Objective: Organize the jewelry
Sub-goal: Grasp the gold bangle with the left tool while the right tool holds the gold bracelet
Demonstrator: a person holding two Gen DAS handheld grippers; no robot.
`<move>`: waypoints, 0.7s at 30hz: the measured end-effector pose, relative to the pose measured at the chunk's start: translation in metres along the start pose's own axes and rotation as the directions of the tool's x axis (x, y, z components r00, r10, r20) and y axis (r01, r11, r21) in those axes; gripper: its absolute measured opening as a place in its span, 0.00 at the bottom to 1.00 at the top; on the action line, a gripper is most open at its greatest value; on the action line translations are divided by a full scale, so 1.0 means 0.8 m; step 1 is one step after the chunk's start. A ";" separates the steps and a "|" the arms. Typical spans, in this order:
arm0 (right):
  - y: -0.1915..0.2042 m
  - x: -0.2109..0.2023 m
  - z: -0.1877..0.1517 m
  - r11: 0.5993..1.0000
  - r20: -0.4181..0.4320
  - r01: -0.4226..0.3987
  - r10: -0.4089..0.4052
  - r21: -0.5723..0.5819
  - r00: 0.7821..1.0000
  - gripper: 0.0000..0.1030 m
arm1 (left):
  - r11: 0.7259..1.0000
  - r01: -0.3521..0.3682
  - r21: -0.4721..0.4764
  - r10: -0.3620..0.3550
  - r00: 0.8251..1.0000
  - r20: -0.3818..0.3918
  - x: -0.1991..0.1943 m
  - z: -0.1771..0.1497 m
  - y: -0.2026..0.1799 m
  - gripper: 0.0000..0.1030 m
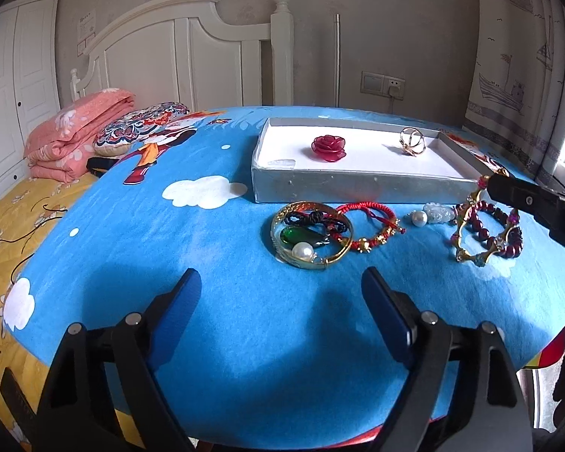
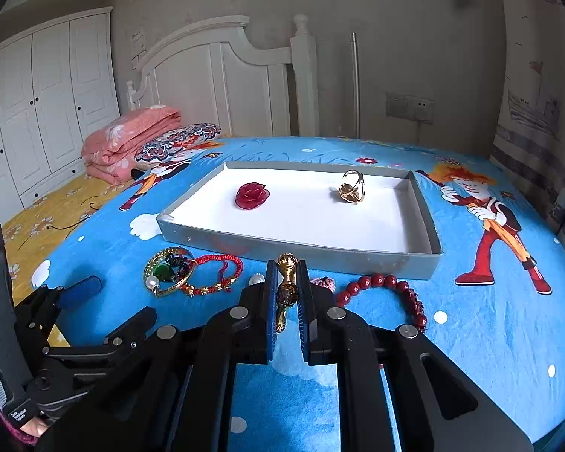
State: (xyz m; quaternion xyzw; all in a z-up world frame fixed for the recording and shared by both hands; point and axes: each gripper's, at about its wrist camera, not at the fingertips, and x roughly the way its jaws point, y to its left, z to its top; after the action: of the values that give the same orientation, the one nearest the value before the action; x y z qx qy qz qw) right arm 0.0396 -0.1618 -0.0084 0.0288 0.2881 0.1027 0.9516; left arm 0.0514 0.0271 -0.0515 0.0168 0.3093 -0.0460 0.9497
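Two grippers over the blue cartoon cloth (image 2: 471, 339), and we see the grey tray (image 2: 425, 211) holding a red rose (image 2: 251, 196) and gold ring (image 2: 352, 187). Our left gripper (image 1: 282, 301) hangs wide apart, nothing between its pads. Our right gripper (image 2: 286, 297) is clamped on the gold segmented bracelet (image 2: 285, 286), just beside the red bead bracelet (image 2: 388, 282), near the tray's front wall.
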 end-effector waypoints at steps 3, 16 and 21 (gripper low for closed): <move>-0.005 0.002 -0.008 1.000 -0.014 -0.017 0.018 0.019 1.000 0.12 | 0.998 0.045 -0.041 -0.047 0.998 -0.048 0.012 0.013 0.005 0.81; -0.021 0.002 -0.026 0.996 -0.015 -0.069 0.070 0.060 0.997 0.12 | 0.999 -0.010 -0.041 0.003 0.982 -0.187 0.072 0.058 -0.011 0.76; -0.019 0.000 -0.029 0.995 -0.012 -0.081 0.082 0.055 0.997 0.12 | 1.000 -0.024 -0.003 0.024 0.987 -0.160 0.067 0.053 -0.017 0.55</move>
State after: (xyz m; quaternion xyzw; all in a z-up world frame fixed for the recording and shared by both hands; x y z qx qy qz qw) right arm 0.0295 -0.1771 -0.0294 0.0656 0.2961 0.1338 0.9435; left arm 0.1182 0.0070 -0.0492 0.0217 0.3845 -0.0322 0.9223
